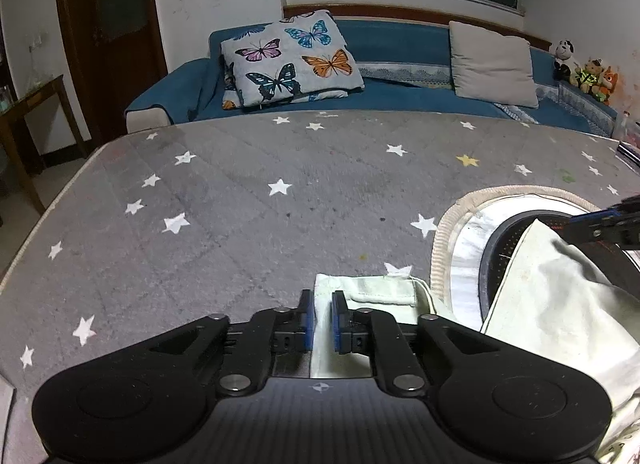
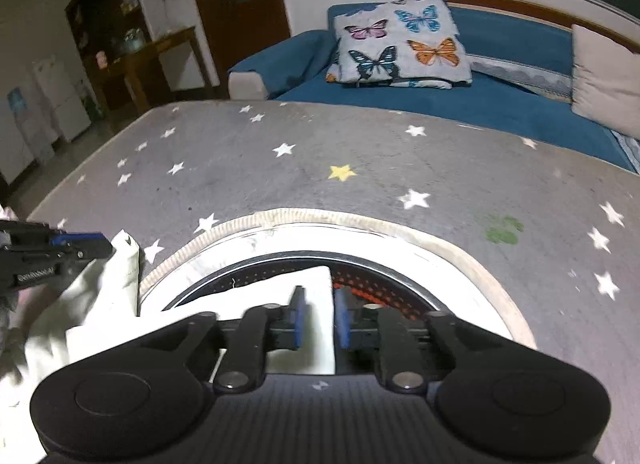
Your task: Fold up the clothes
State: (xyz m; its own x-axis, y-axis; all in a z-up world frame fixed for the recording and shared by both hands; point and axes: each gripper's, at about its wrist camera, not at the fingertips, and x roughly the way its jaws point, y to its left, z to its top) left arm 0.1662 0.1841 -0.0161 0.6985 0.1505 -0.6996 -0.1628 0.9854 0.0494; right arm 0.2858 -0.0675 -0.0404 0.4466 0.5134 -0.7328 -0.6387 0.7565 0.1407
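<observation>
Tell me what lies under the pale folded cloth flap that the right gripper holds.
Under the flap, held by the right gripper, shows the garment's dark round print with orange dots, ringed by white fabric and a ribbed hem. The print's covered part cannot be seen.

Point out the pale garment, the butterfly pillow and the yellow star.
pale garment [image 1: 560, 304], left wrist view, on its folded body.
butterfly pillow [image 1: 292, 60], left wrist view, on its printed face.
yellow star [image 2: 342, 172], right wrist view, on its centre.

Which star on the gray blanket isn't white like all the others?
The yellow star, out on the gray blanket beyond the garment's round collar. Every other star around it is white.
</observation>
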